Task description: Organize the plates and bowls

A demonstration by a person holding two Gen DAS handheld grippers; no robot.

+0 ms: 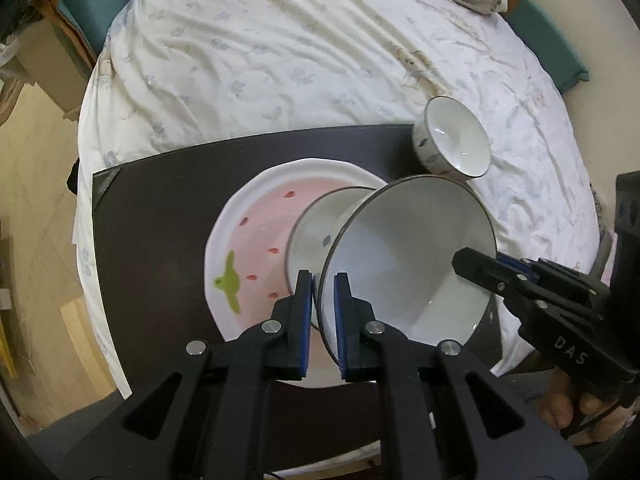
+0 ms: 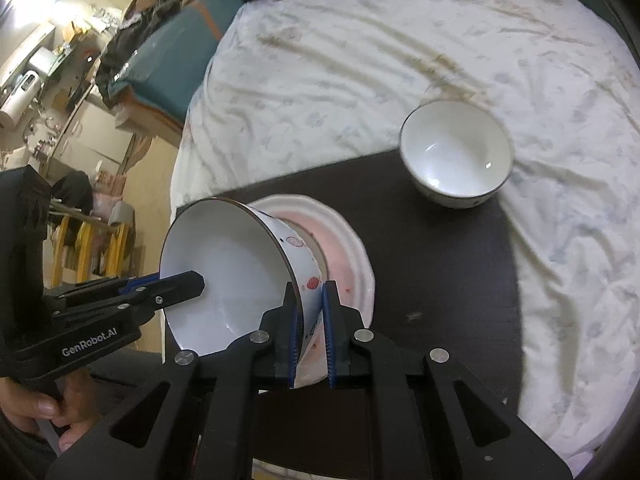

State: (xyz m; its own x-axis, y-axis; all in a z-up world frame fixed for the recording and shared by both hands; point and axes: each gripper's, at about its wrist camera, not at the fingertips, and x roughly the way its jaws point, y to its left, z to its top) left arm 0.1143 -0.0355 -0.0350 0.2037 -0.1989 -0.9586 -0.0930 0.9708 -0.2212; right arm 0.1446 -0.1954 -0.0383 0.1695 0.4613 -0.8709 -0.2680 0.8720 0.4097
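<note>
Rumpled white bedding (image 1: 320, 60) with a faint flower print covers a bed, and a dark board (image 1: 160, 216) lies flat on it. On the board sits a pink plate (image 1: 248, 248) with red specks and a green mark. Both grippers grip one large white bowl (image 1: 408, 256), which is tilted on its side above the plate. The left gripper (image 1: 323, 320) has its fingers closed on the bowl's near rim, one blue pad inside and one outside. The right gripper (image 2: 311, 328) has its fingers clamped on the opposite wall in the same way. Behind the large bowl, a second bowl (image 1: 316, 232) shows over the plate. A small bowl (image 2: 456, 152) stands upright at the board's far right corner, well apart from the rest.
</note>
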